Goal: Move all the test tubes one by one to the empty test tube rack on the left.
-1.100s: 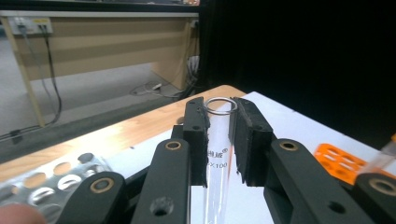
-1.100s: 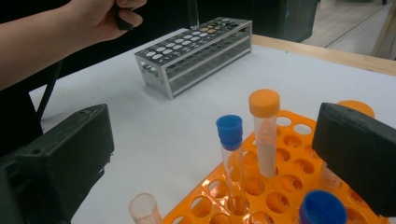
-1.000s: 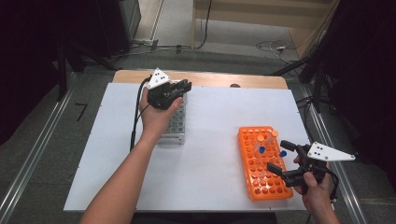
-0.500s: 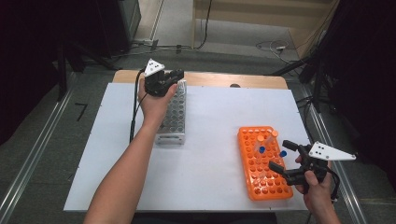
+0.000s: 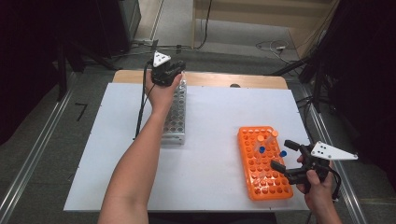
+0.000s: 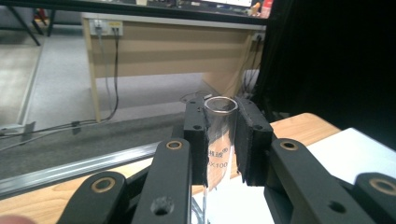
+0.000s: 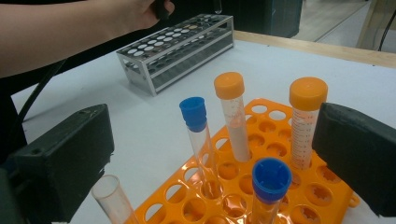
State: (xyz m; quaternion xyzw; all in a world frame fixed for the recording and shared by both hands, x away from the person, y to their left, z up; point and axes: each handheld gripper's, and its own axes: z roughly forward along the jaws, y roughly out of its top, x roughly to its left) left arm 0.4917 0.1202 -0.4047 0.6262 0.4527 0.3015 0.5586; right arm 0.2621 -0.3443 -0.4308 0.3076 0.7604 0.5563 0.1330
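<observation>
My left gripper (image 5: pixel 171 73) hovers over the far end of the metal tube rack (image 5: pixel 175 119), shut on a clear, uncapped glass test tube (image 6: pixel 217 156). The tube stands upright between the pads, its rim just above them. My right gripper (image 5: pixel 286 156) is open at the right edge of the orange rack (image 5: pixel 254 179), low over the table. Between its wide-apart jaws, the right gripper view has two blue-capped tubes (image 7: pixel 194 116), two orange-capped tubes (image 7: pixel 231 93) and an uncapped tube (image 7: pixel 111 198) standing in the orange rack (image 7: pixel 289 186).
A white mat (image 5: pixel 215 116) covers the table, with a strip of wooden edge (image 5: pixel 261 80) at the far side. The metal rack (image 7: pixel 180 44) lies lengthwise left of centre. A cable (image 5: pixel 141 102) trails from the left gripper along the forearm.
The left hand has carried the glass tube away from me, along the metal rack to its far end. The right hand and its gripper have stayed put.
</observation>
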